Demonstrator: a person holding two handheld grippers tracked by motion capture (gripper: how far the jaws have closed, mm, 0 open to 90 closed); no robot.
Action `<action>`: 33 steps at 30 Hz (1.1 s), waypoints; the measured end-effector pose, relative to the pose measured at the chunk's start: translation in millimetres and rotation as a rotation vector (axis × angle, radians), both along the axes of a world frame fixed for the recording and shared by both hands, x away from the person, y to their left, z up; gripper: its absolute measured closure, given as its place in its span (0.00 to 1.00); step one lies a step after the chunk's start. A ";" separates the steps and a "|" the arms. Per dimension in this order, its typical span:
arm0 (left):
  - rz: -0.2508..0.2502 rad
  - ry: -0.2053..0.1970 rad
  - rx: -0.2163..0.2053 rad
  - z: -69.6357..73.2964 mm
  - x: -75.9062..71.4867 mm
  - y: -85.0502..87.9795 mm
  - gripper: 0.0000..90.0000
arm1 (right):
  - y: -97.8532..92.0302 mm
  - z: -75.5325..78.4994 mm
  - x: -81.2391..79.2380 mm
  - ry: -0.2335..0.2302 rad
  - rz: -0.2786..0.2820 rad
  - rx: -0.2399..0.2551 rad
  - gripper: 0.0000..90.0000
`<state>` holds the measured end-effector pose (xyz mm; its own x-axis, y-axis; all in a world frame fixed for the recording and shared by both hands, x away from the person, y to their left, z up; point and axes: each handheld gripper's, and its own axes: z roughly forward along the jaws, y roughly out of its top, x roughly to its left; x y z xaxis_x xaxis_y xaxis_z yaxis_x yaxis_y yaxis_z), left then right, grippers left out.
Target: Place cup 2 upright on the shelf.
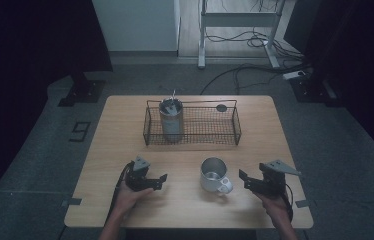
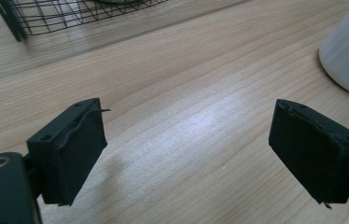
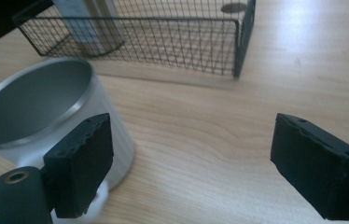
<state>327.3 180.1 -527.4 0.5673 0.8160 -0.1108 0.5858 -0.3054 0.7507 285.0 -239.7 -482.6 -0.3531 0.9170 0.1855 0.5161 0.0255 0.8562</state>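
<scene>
Two claws hover released over the table (image 1: 125, 125), the left claw (image 1: 161, 179) and right claw (image 1: 243, 177) flanking a metal mug (image 1: 214, 174) that stands upright between them, near a wire basket (image 1: 210, 127) holding a steel canister (image 1: 171, 120).

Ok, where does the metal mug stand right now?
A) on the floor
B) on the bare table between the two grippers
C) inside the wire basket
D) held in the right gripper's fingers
B: the metal mug stands upright on the table, in front of the wire basket, between the left gripper and the right gripper, clear of both.
</scene>
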 end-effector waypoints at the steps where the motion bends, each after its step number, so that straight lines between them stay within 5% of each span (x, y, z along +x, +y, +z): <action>1: -0.002 0.002 -0.002 0.1 -0.1 -0.2 0.12 | 4.6 4.5 0.5 -0.007 0.004 0.001 0.14; 15: 0.000 -0.006 -0.021 1.5 -4.0 -3.3 0.14 | 51.9 24.3 12.0 -0.024 0.080 0.024 0.14; 33: -0.008 0.004 -0.020 -0.7 -5.8 -6.0 0.15 | 78.0 21.8 4.6 0.002 0.163 -0.003 0.10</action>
